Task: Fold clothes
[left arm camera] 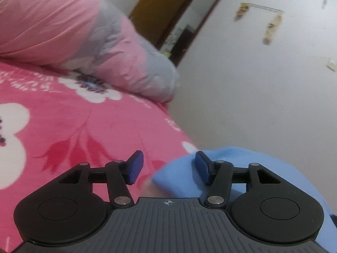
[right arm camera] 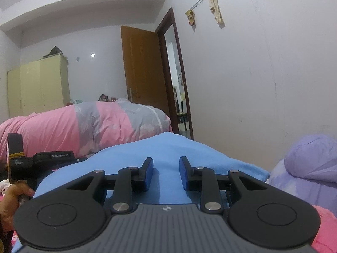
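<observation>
A light blue garment (right arm camera: 168,149) lies spread on the bed. In the right wrist view my right gripper (right arm camera: 166,175) sits low over it, its blue pads a short way apart. Smooth blue cloth shows in the gap, and I see no fold pinched there. In the left wrist view my left gripper (left arm camera: 168,168) is open wide at the garment's edge (left arm camera: 179,179). A corner of the cloth reaches in beside the right pad (left arm camera: 201,168), and the left pad (left arm camera: 137,166) is over the bare sheet. A hand (right arm camera: 14,191) grips the other tool's handle at the left edge of the right wrist view.
The bed has a bright pink floral sheet (left arm camera: 73,116). A bunched pink and grey quilt (right arm camera: 84,122) lies at its far side. A lilac pillow (right arm camera: 311,158) sits on the right by the white wall. Beyond are a brown open door (right arm camera: 143,67) and a pale wardrobe (right arm camera: 40,86).
</observation>
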Demonstrator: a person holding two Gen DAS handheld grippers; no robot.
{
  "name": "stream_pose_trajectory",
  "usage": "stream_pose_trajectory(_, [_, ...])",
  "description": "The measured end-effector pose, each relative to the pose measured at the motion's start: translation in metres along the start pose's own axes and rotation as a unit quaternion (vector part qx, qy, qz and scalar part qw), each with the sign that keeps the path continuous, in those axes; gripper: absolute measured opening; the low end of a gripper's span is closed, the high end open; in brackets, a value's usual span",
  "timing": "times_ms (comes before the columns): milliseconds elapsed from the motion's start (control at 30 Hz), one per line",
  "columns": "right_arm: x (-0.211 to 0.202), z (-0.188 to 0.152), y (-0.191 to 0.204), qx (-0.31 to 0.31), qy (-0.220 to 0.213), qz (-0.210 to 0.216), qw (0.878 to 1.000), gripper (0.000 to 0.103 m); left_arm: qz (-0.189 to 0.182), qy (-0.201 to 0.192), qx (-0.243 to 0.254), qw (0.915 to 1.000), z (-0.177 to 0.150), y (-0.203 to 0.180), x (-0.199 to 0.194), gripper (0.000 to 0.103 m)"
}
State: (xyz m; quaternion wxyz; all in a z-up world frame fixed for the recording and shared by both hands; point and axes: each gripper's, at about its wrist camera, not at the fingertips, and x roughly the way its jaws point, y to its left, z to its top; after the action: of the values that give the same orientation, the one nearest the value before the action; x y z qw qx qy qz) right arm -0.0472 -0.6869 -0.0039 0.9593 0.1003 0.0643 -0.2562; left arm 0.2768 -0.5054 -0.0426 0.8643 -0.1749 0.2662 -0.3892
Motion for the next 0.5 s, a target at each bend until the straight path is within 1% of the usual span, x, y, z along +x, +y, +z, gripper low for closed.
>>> stream_pose_trajectory(67, [-0.002, 0.009, 0.001, 0.001, 0.006, -0.002, 1.0, 0.029, 0.024, -0.012, -0.002, 0.9996, 0.007, 0.005, -0.008, 0.054])
stream_pose_trajectory(167, [-0.011, 0.03, 0.002, 0.013, -0.01, 0.011, 1.0, 0.029, 0.058, -0.048, 0.006, 0.9972, 0.018, 0.01, -0.026, 0.054])
stream_pose_trajectory(233, [-0.006, 0.046, 0.01, 0.008, -0.01, 0.011, 1.0, 0.029, 0.068, -0.068, 0.011, 0.9953, 0.024, 0.011, -0.04, 0.054])
stream_pose_trajectory(267, [-0.001, 0.055, 0.015, 0.005, -0.005, 0.013, 1.0, 0.029, 0.066, -0.076, 0.014, 0.9948, 0.025, 0.009, -0.047, 0.054])
stream_pose_trajectory(300, [0.007, 0.063, 0.02, 0.004, 0.007, 0.019, 1.0, 0.03, 0.054, -0.082, 0.023, 0.9948, 0.024, 0.006, -0.054, 0.054])
stream_pose_trajectory(333, [0.019, 0.073, 0.026, 0.003, 0.026, 0.029, 0.999, 0.03, 0.035, -0.085, 0.041, 0.9949, 0.022, 0.0, -0.06, 0.054])
stream_pose_trajectory(400, [0.052, 0.09, 0.039, 0.012, 0.081, 0.051, 0.995, 0.03, -0.01, -0.071, 0.09, 0.9934, 0.014, -0.019, -0.066, 0.054])
stream_pose_trajectory(433, [0.073, 0.097, 0.047, 0.019, 0.115, 0.064, 0.991, 0.03, -0.038, -0.05, 0.112, 0.9917, 0.009, -0.028, -0.065, 0.054])
stream_pose_trajectory(467, [0.095, 0.103, 0.055, 0.024, 0.149, 0.074, 0.986, 0.03, -0.067, -0.021, 0.125, 0.9897, 0.004, -0.035, -0.061, 0.054])
stream_pose_trajectory(500, [0.116, 0.103, 0.066, 0.011, 0.179, 0.075, 0.981, 0.03, -0.083, 0.0, 0.125, 0.9887, 0.0, -0.039, -0.056, 0.054])
